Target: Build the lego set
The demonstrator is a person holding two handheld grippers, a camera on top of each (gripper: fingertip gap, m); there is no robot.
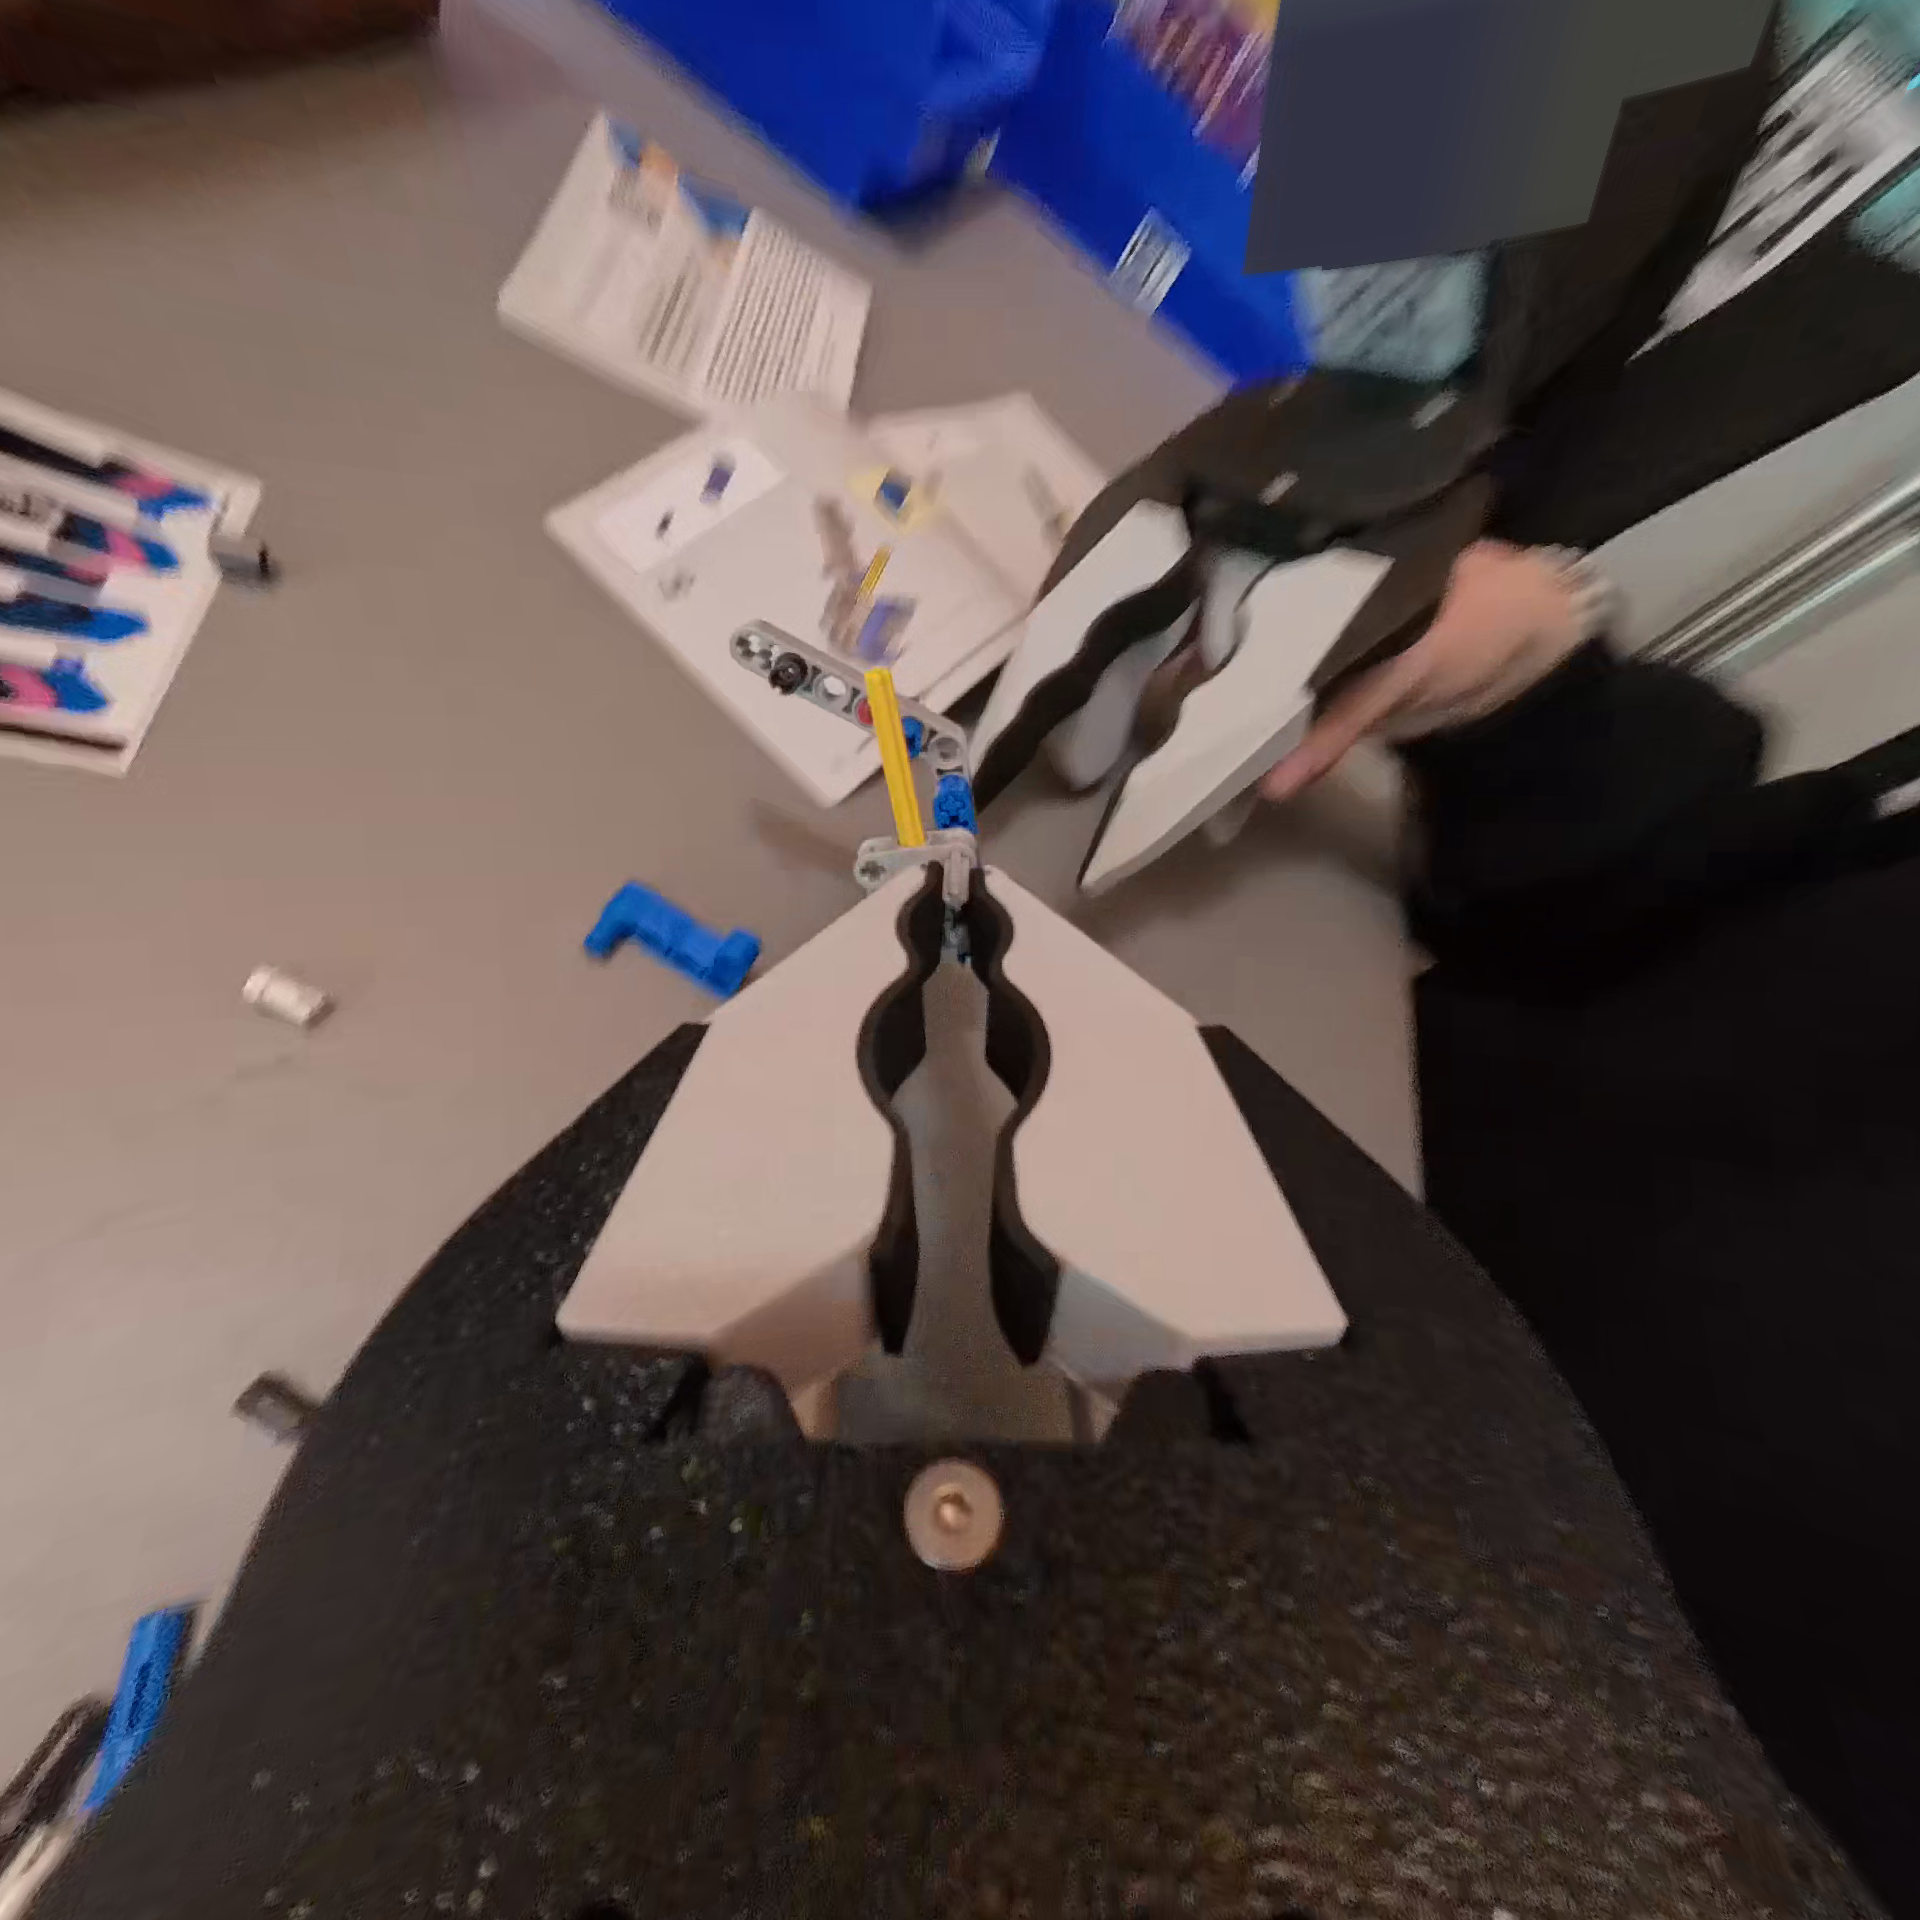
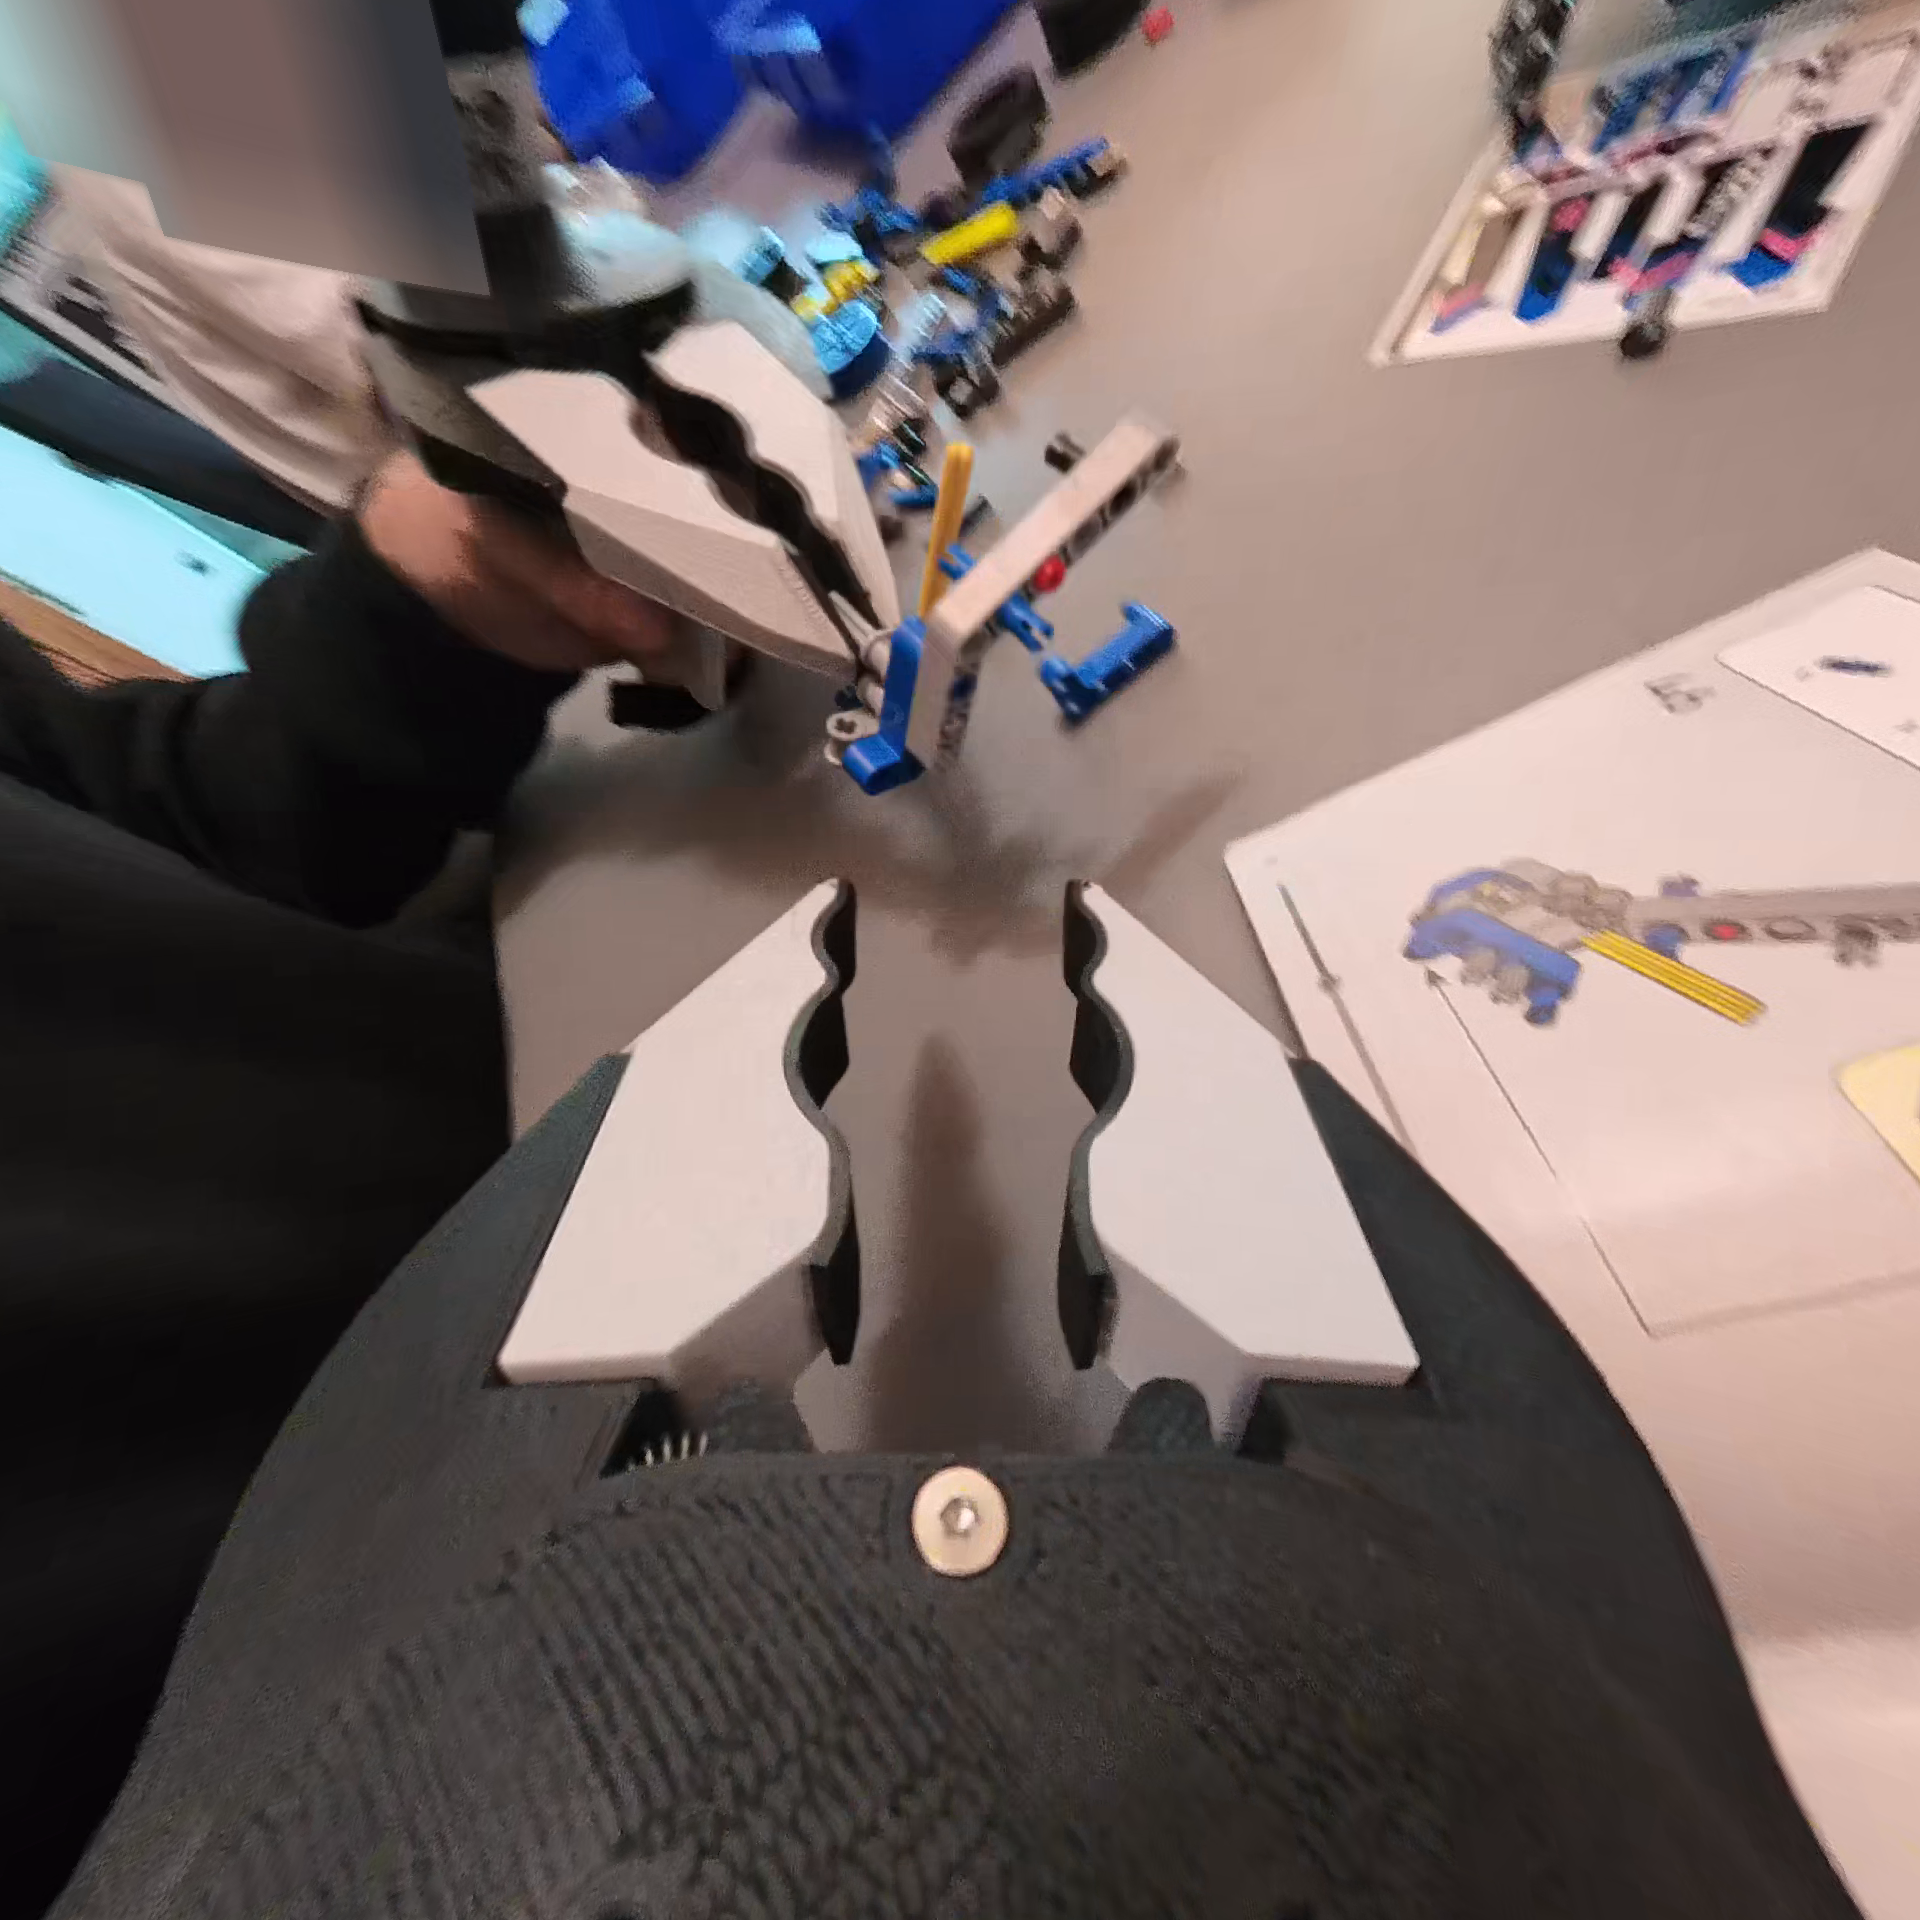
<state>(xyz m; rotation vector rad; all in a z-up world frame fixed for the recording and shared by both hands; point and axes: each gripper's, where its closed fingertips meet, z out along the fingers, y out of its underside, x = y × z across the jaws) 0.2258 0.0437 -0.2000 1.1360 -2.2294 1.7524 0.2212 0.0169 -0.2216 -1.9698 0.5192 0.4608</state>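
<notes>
Two booklets point(image 1: 831, 582), loose blue bracket point(image 1: 673, 935) nearby

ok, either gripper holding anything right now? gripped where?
Left gripper is shut on the lego assembly, pinching the small grey connector at its near end; the yellow axle and grey beam stick out beyond. Right gripper is open and empty.

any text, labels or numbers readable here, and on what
No text can be quoted here; it is all blurred or too small.
Booklet: rows of print, blurred.
Open instruction pages: small marks, unreadable.
Sticker sheet: coloured shapes, no clear lettering.
Blue box: printed patches, smeared.
Instruction page: a drawing and tiny marks, too small.
Parts sheet: blurred.
</notes>
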